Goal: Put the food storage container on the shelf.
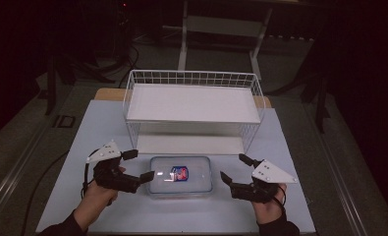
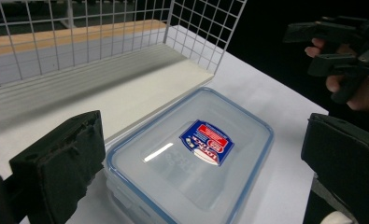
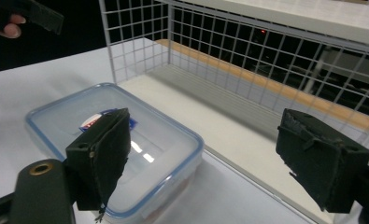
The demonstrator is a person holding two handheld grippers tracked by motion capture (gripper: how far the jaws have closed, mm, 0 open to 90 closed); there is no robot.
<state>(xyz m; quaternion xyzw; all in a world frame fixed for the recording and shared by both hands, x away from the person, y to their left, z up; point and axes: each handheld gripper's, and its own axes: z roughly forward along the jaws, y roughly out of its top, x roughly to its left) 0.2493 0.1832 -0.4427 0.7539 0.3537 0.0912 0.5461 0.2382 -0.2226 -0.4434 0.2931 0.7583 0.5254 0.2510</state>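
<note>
While both grippers, left (image 1: 141, 166) and right (image 1: 232, 168), flank the lidded box (image 1: 180, 175) with fingers wide open and empty, we risk shoving it against the wire rack (image 1: 191, 93).

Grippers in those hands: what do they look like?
Both the left gripper and the right gripper are black, with two blocky padded fingers and a grey three-cornered plate on top. A black cable trails from the left one. The sleeves are dark.
</note>
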